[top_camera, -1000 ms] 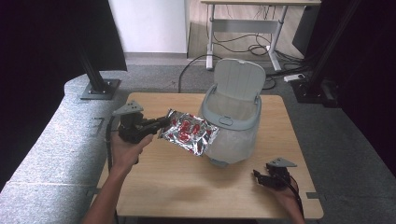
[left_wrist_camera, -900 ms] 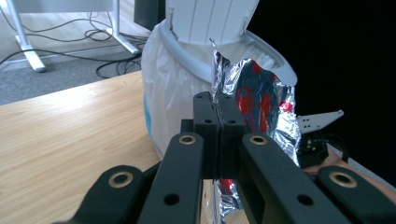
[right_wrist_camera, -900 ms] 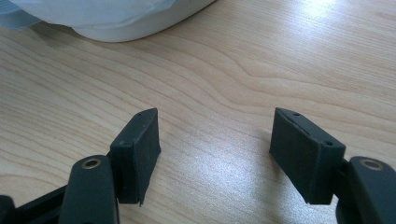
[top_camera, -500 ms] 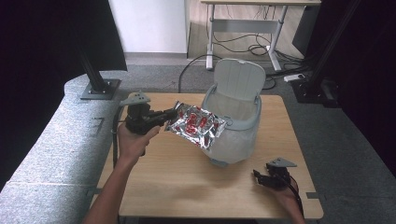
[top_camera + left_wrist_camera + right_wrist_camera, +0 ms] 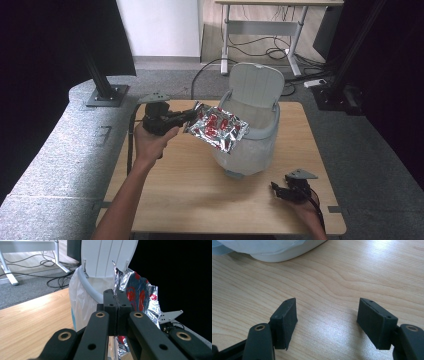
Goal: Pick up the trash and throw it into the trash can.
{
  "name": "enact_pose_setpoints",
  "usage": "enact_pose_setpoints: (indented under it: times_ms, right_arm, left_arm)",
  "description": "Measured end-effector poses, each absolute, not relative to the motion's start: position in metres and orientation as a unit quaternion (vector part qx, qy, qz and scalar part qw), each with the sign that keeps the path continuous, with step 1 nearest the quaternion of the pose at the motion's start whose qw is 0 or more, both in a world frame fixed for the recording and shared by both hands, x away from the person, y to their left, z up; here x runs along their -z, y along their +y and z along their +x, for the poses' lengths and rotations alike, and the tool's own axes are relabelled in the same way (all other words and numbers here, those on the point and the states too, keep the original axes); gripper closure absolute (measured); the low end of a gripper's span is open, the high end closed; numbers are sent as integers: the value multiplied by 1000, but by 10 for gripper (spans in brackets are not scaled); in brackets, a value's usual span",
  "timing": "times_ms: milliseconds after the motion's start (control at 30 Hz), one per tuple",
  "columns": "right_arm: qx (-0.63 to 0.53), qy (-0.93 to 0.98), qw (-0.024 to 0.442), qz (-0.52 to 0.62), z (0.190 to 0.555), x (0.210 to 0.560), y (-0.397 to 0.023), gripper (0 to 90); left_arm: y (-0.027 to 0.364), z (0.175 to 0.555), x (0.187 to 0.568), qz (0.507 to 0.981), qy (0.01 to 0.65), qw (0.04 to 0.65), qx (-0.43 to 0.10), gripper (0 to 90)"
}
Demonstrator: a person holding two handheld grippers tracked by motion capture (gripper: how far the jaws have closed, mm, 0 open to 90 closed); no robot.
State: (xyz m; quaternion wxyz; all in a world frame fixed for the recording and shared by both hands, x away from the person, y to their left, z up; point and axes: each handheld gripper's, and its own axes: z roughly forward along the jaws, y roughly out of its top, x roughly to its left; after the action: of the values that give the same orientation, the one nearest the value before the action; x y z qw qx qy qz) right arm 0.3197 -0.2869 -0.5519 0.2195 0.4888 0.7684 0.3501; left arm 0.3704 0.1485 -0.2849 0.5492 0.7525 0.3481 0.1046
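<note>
A crinkled silver foil wrapper with red print (image 5: 218, 128) hangs in the air at the front rim of a grey lidded bin (image 5: 252, 125) whose lid stands open. My left gripper (image 5: 189, 116) is shut on the wrapper's left edge. In the left gripper view the jaws pinch the foil wrapper (image 5: 138, 295) tight, with the bin's white liner (image 5: 82, 302) and raised lid (image 5: 107, 255) just beyond. My right gripper (image 5: 280, 189) rests low over the table's front right, open, with bare wood between its fingers (image 5: 285, 320).
The wooden table (image 5: 175, 180) holds the bin at its middle right. Grey padded surfaces flank the table, with a black stand (image 5: 102, 82) at the back left. A desk frame and cables (image 5: 265, 40) lie on the floor behind.
My left gripper has carried the foil wrapper up and to the right, from beside the bin to over its front rim. The right gripper has stayed put.
</note>
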Motion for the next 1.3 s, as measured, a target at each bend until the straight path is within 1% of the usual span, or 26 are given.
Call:
enact_pose_setpoints:
  times_ms: [600,967,1300]
  right_arm:
    - [-350,769,219,488,320,552,-287,308]
    - [-350,769,218,488,320,552,-287,308]
    - [-350,769,218,489,320,552,-287,307]
  left_arm:
    - [129,389,271,757,342,547,-109,894]
    - [120,400,270,758,342,544,-109,895]
    - [113,416,265,754,349,547,-106,894]
